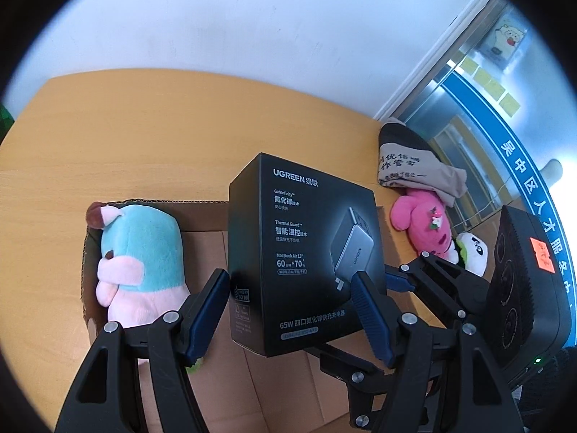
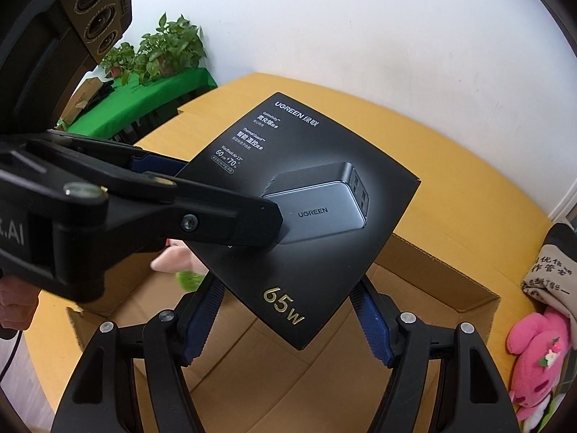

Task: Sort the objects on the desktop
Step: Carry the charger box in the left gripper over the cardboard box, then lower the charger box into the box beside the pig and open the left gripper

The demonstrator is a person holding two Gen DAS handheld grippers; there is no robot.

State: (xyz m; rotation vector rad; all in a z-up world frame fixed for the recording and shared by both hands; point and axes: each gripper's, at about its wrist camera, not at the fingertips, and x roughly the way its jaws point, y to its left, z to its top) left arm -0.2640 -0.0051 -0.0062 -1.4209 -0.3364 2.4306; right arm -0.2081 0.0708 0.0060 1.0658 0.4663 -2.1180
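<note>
A black UGREEN charger box (image 1: 299, 252) hangs over an open cardboard carton (image 1: 155, 202) on the wooden table (image 1: 144, 126). My left gripper (image 1: 288, 281) is shut on the charger box, with one blue pad on each side of it. My right gripper (image 1: 400, 278) clamps the same box from the right. In the right wrist view the charger box (image 2: 324, 198) sits tilted between the right gripper's (image 2: 286, 288) pads, and the left gripper (image 2: 230, 195) reaches in from the left and pinches it. A teal and pink plush (image 1: 140, 259) lies inside the carton (image 2: 450, 270).
On the table right of the carton lie a pink plush (image 1: 425, 227), a small panda toy (image 1: 472, 252) and a beige printed cloth (image 1: 407, 166). A glass door stands behind them. Potted plants (image 2: 162, 50) stand on a green-covered table (image 2: 144, 97) at the far left.
</note>
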